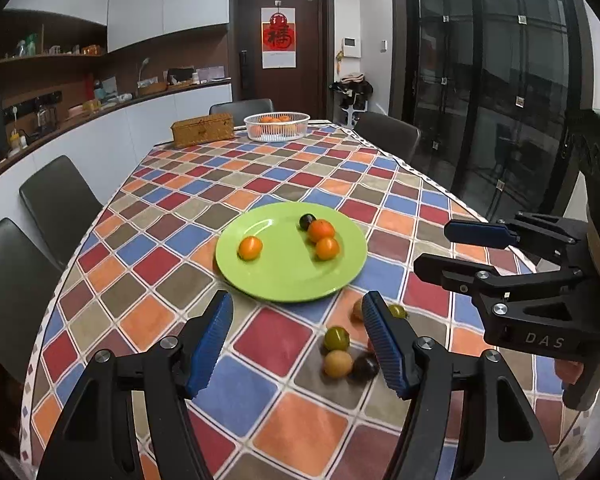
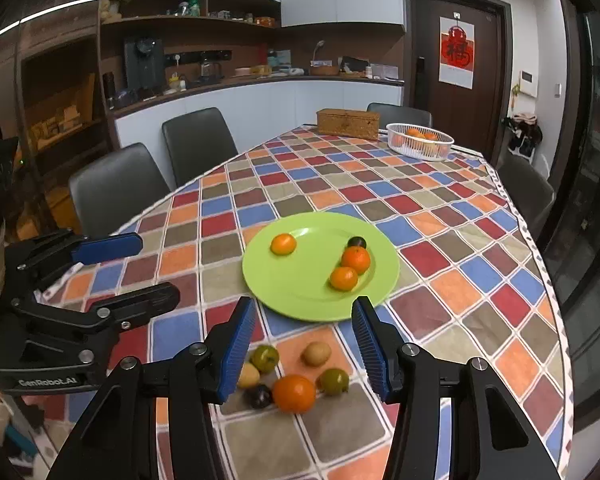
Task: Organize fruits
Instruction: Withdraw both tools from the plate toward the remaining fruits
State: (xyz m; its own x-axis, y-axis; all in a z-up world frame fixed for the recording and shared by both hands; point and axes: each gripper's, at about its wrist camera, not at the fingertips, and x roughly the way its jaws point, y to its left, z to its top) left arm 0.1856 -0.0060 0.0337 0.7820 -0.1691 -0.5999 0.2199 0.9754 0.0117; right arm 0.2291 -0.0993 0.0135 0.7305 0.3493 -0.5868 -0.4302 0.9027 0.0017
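Right wrist view: lots of free counter (image 2: 440, 200) beyond the green plate (image 2: 300, 300), loose fruits (image 2: 294, 392) sitting near its front rim; left tongs (image 1: 296, 340) and right tongs (image 2: 304, 344) both half open, gripping nothing

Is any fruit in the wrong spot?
Yes. Six small fruits lie loose on the tablecloth just in front of the green plate: one orange, two green, two tan and one dark. Four other fruits already sit on the plate. Both tongs are empty.
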